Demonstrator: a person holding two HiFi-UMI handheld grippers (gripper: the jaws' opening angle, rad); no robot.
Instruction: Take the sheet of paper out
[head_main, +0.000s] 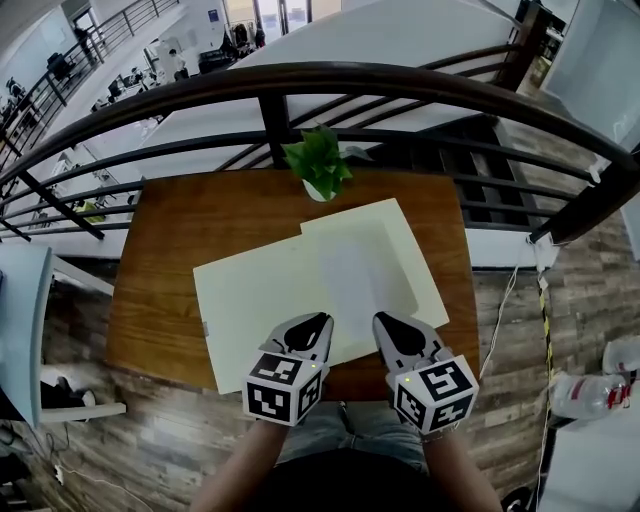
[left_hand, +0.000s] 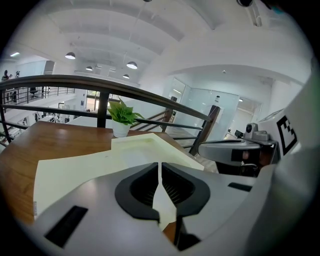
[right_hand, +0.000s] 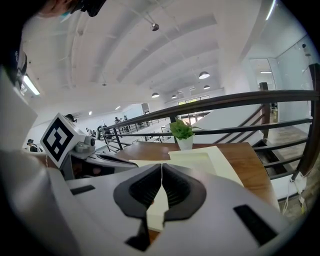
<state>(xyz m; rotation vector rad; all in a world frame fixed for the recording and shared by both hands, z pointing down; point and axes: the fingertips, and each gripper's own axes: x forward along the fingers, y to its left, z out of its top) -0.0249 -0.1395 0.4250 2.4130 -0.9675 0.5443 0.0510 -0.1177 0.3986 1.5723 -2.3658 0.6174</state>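
**Ana:** Both tongs sit closest, at the near edge of the table. The left gripper (head_main: 314, 324) and the right gripper (head_main: 388, 326) each have their jaws pressed together on nothing. What worries you?

**Ben:** Biggest first. The wooden table (head_main: 170, 230) looks smooth, so the open cream folder (head_main: 250, 300) may slide if a jaw nudges it.

**Ana:** And the sheet of paper (head_main: 355, 275)?

**Ben:** It lies flat in the folder's right half, just ahead of the right gripper. It is thin, so closed jaws could skid over it or pinch the folder along with it and crease it.

**Ana:** The potted plant (head_main: 320, 165)?

**Ben:** It is just beyond the folder's far edge, and a shoved folder might tip it.
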